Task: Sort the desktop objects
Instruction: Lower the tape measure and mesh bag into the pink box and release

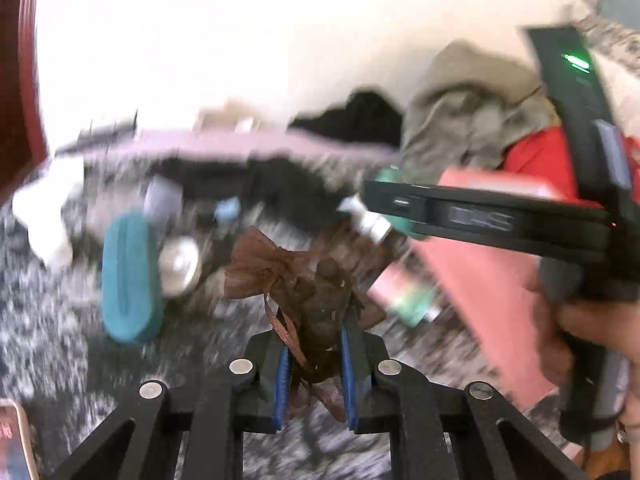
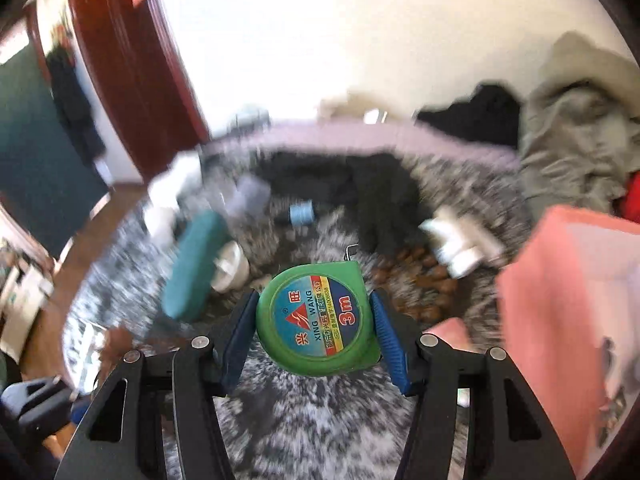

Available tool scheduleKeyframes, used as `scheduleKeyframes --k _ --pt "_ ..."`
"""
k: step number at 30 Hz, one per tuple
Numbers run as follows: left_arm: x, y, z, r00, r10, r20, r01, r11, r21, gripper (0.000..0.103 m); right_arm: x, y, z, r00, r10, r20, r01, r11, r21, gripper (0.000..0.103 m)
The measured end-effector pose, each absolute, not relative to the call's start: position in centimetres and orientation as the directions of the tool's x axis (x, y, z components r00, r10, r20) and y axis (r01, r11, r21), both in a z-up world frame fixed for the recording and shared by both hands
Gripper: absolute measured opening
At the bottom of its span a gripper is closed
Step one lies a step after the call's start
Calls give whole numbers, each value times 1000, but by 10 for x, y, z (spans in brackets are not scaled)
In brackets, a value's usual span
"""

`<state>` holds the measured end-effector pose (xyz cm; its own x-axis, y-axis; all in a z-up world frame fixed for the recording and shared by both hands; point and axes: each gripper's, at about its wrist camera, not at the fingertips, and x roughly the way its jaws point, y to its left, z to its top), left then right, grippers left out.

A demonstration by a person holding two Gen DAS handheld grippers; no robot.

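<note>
My left gripper [image 1: 315, 344] is shut on a brown mesh drawstring pouch [image 1: 316, 300] and holds it above the grey speckled fur mat [image 1: 48, 320]. My right gripper [image 2: 316, 320] is shut on a green 3 m tape measure [image 2: 316, 316], also above the mat [image 2: 304, 420]. The right gripper's body [image 1: 500, 220] shows at the right of the left wrist view, held by a hand. A pink box [image 2: 572, 320] stands at the right; it also shows in the left wrist view [image 1: 480, 280].
On the mat lie a teal case [image 2: 196, 264], a white round object [image 2: 232, 268], a blue spool [image 2: 302, 214], white tubes [image 2: 460, 248] and brown pellets [image 2: 420, 284]. Grey, black and red clothes [image 2: 576, 148] pile at the back right. A dark red door frame [image 2: 132, 60] stands left.
</note>
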<state>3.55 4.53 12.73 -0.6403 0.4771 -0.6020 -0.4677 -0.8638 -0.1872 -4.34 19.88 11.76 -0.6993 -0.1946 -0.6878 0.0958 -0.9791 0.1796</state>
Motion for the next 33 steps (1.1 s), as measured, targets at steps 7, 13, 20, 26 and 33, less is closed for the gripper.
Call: scheduleKeyframes --k 7,13,20,26,33 --pt "68 111 178 -629 613 -478 -618 -767 -171 15 66 273 209 -867 -86 -491 -19 -979 205 60" --pt "86 198 178 -539 689 -485 -717 -677 -165 15 100 337 214 -871 44 -490 -161 -966 200 60" --pt "84 290 150 -434 716 -547 -764 -614 -198 15 132 411 211 -840 189 -508 -324 -927 190 60" --pt "75 341 119 -398 682 -614 -771 -611 -178 15 136 462 187 -783 258 -565 -414 -895 165 60" --pt "63 356 94 -422 606 -674 -744 -656 -125 15 106 494 153 -721 264 -641 -447 -884 139 60"
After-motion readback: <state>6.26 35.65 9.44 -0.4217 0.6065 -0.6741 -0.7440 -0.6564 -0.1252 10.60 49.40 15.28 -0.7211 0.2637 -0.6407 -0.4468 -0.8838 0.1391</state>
